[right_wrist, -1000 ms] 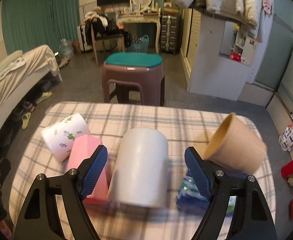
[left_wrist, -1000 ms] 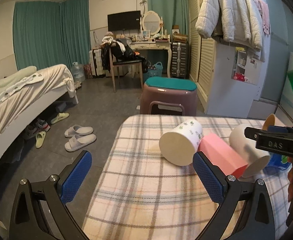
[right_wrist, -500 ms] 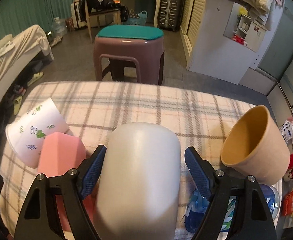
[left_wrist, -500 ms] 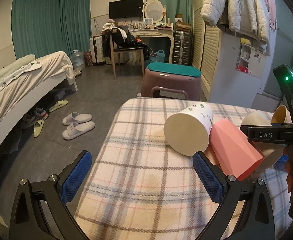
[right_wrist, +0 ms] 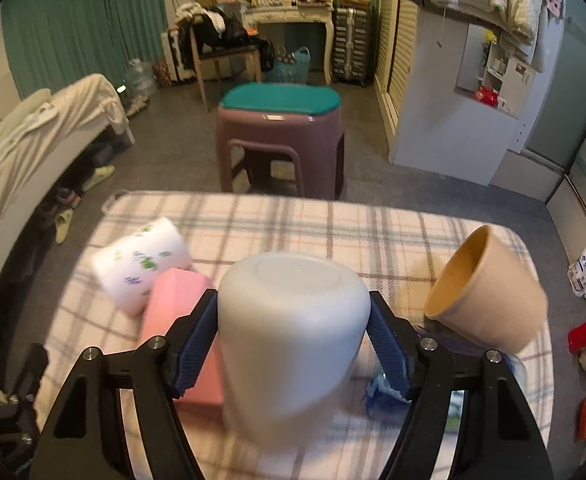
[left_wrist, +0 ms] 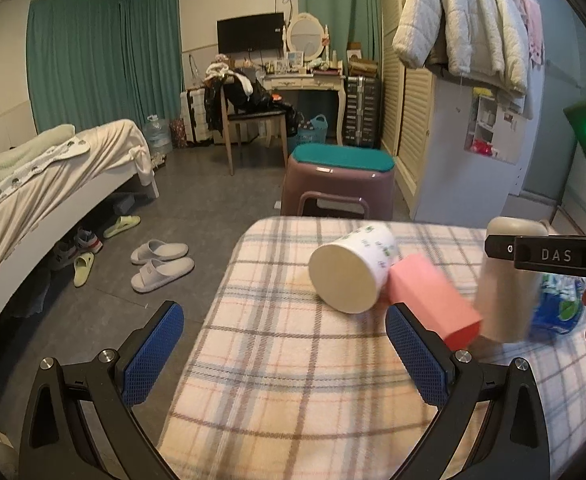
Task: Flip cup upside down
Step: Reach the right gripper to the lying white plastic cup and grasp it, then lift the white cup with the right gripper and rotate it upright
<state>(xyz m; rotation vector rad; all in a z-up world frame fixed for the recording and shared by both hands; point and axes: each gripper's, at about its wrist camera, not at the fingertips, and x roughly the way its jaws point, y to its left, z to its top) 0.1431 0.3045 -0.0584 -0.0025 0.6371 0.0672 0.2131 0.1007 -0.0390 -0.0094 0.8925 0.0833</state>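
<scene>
Plaid table (right_wrist: pixel 373 224) — white cup (right_wrist: pixel 293 320) clamped

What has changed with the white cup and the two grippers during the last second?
The right gripper closed its fingers on the white cup, which lay on its side between them, and turned it bottom-up. The left gripper stayed open over the plaid table, holding nothing. The printed cup, pink cup and brown paper cup kept their places.
</scene>
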